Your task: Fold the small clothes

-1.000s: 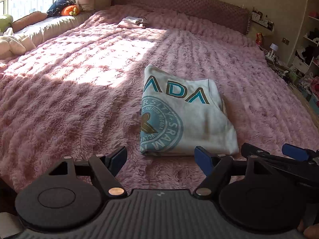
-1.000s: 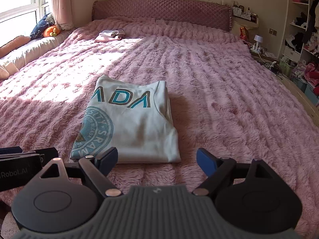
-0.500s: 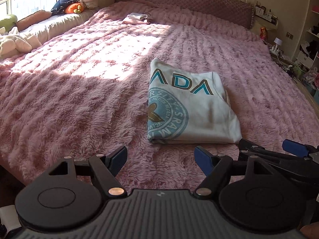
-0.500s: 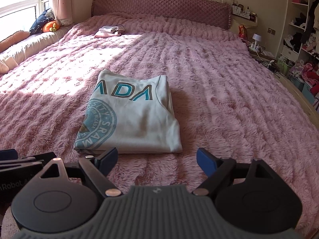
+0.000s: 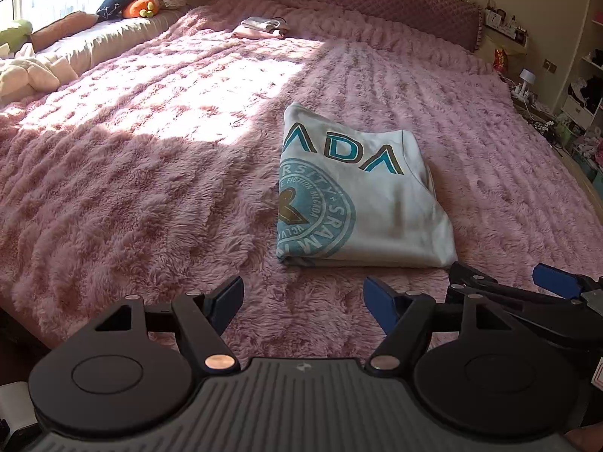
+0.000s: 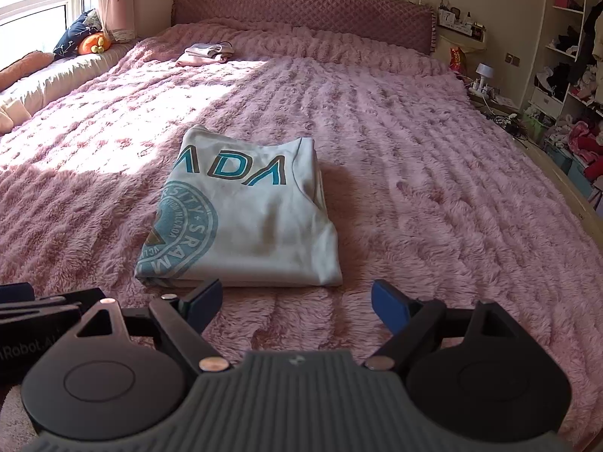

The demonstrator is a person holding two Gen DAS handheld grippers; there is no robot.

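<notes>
The folded T-shirt (image 6: 245, 222) shows only part of its print: the top word is cut to "ADA" by the fold at its left edge, and the round teal emblem is halved there. Small lettering inside the emblem is not legible. Layers beneath the top face are hidden.

In the left wrist view, the right hand-held gripper (image 5: 501, 278) runs off the right edge of the frame. In the right wrist view, the left hand-held gripper's body (image 6: 41, 312) is cut by the left edge, its label reading only "Robot.AI".

Shelf contents (image 6: 565, 71) at right are too small to identify. The small clothes pile (image 6: 205, 54) near the headboard is indistinct.
</notes>
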